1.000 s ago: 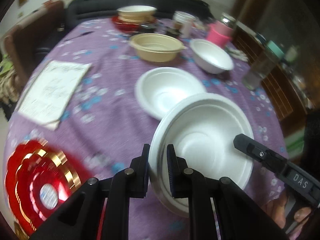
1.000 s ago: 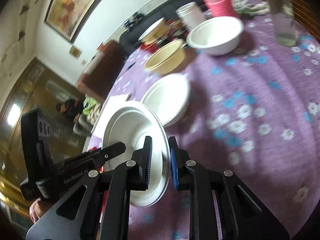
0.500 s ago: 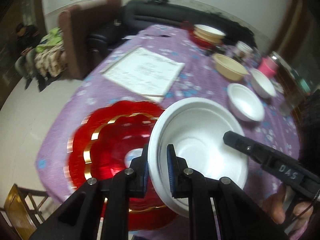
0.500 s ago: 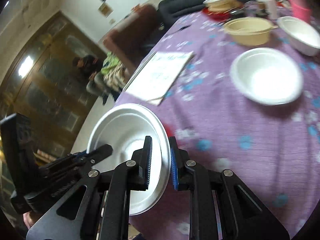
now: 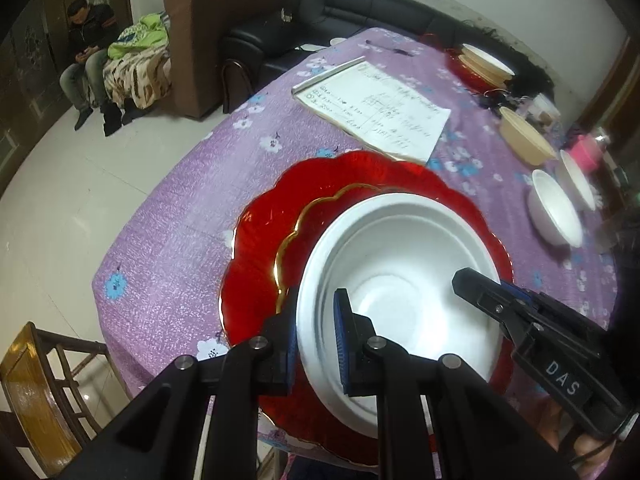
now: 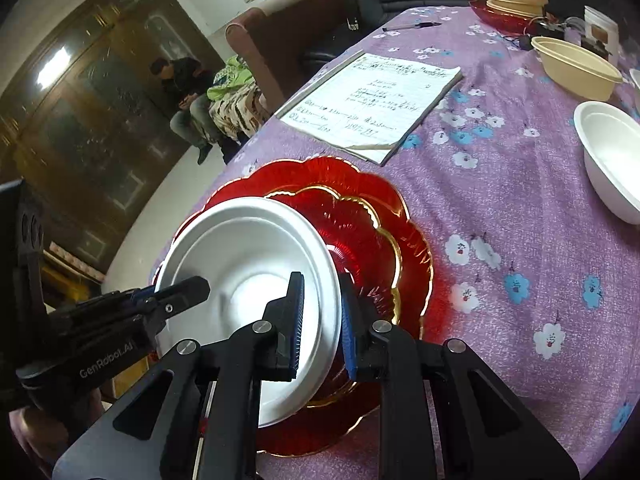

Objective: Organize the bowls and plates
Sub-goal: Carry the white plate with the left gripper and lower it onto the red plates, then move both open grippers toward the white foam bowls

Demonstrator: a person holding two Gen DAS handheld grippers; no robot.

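A large white foam bowl (image 5: 400, 280) sits over the stacked red scalloped plates (image 5: 280, 216) with gold rims at the table's near end. My left gripper (image 5: 316, 336) straddles the bowl's near-left rim, with a visible gap beside the rim. My right gripper (image 6: 320, 316) straddles the opposite rim of the same white foam bowl (image 6: 248, 264), also with a gap; the red plates (image 6: 360, 208) lie under it. Each gripper's fingers show in the other's view.
A written notepad (image 5: 376, 108) lies beyond the plates. Two smaller white bowls (image 5: 556, 212), a beige bowl (image 5: 524, 136), a pink cup (image 5: 586, 150) and a far red plate stack with beige bowls (image 5: 484, 64) stand further back. The purple tablecloth's edge (image 5: 160, 240) is at left.
Both grippers carried the white bowl back toward the near end and lowered it onto the red plates. Their jaws have opened a little around its rim.
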